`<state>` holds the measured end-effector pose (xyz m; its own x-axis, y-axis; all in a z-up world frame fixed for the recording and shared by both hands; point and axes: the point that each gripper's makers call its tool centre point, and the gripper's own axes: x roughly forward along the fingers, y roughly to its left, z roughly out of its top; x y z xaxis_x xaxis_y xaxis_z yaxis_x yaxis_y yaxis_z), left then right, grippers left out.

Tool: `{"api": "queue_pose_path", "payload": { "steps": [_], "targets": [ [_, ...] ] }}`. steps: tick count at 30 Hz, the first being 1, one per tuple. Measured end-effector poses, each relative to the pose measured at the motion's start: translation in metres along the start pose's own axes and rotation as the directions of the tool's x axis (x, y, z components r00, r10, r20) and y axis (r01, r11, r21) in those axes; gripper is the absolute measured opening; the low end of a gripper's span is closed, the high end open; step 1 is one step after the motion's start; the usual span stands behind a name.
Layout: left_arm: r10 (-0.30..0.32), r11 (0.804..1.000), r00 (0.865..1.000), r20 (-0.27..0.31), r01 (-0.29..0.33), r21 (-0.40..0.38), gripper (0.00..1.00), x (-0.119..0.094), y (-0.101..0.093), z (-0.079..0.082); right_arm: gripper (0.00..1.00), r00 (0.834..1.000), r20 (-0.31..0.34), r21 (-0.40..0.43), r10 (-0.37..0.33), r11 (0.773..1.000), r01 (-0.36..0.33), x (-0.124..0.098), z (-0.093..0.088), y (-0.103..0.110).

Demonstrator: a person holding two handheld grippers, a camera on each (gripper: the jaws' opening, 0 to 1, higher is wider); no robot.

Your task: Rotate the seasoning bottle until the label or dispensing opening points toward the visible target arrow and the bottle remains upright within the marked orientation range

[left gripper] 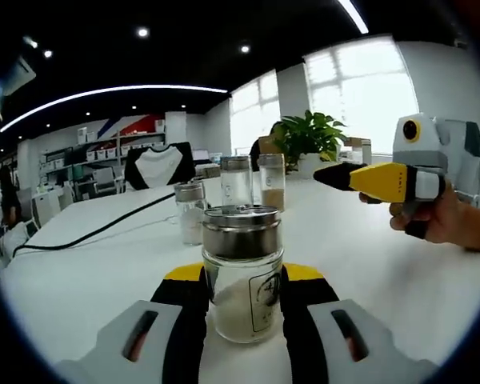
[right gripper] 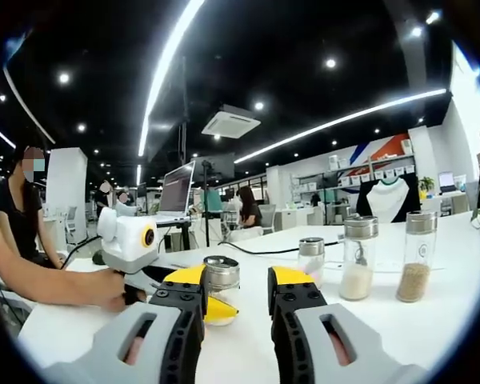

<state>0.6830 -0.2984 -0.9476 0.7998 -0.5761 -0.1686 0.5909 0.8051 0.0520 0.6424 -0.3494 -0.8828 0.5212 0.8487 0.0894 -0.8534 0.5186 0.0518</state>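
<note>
Left gripper (left gripper: 242, 292) clamped on the seasoning bottle (left gripper: 242, 272), upright on the white table (left gripper: 104, 264).

Right gripper (right gripper: 235, 292) hangs released, jaws apart; three other jars (right gripper: 360, 258) stand behind, contents kinda hard to make out.

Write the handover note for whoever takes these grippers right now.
Left gripper: shut on the seasoning bottle, upright on the white table, label showing on its front right.
Right gripper: open, empty, held off to the side.
Three other jars stand further back.
Done: bottle gripped.
Left: no target arrow can be seen, so find it, turn the bottle to face it, keep it upright.
</note>
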Motion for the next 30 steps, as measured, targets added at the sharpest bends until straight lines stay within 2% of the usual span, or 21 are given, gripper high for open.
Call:
{"api": "queue_pose_path", "payload": {
  "steps": [3, 10, 15, 20, 23, 26, 30],
  "targets": [
    [-0.014, 0.999, 1.000, -0.001, 0.014, -0.037, 0.36, 0.000, -0.001, -0.002, 0.27, 1.000, -0.001, 0.010, 0.001, 1.000, -0.001, 0.001, -0.001, -0.004],
    [-0.033, 0.999, 0.999, -0.020, 0.032, -0.035, 0.36, -0.002, 0.000, -0.006, 0.26, 1.000, -0.008, 0.026, 0.000, 1.000, 0.000, 0.000, -0.003, -0.006],
    [-0.025, 0.999, 0.999, -0.021, 0.024, -0.043, 0.37, -0.002, 0.002, -0.006, 0.26, 1.000, -0.025, 0.017, 0.008, 1.000, -0.008, 0.002, -0.007, -0.004],
    [0.001, 0.998, 0.998, -0.066, -0.004, -0.056, 0.43, -0.003, 0.006, -0.015, 0.26, 0.999, -0.042, 0.000, 0.006, 1.000, -0.006, 0.002, -0.011, -0.004],
    [0.011, 0.998, 0.998, -0.061, -0.015, -0.064, 0.42, -0.006, 0.006, -0.011, 0.26, 0.999, -0.040, 0.002, 0.004, 1.000, -0.004, 0.001, -0.010, -0.005],
    [0.022, 0.999, 0.998, -0.057, -0.024, -0.037, 0.39, -0.007, 0.004, -0.008, 0.26, 0.999, -0.043, 0.001, 0.002, 1.000, -0.002, 0.001, -0.011, -0.005],
    [0.011, 0.999, 0.998, -0.055, -0.013, -0.039, 0.36, -0.007, 0.002, -0.008, 0.26, 0.999, -0.053, -0.004, 0.002, 1.000, -0.002, 0.001, -0.013, -0.003]
  ]
}}
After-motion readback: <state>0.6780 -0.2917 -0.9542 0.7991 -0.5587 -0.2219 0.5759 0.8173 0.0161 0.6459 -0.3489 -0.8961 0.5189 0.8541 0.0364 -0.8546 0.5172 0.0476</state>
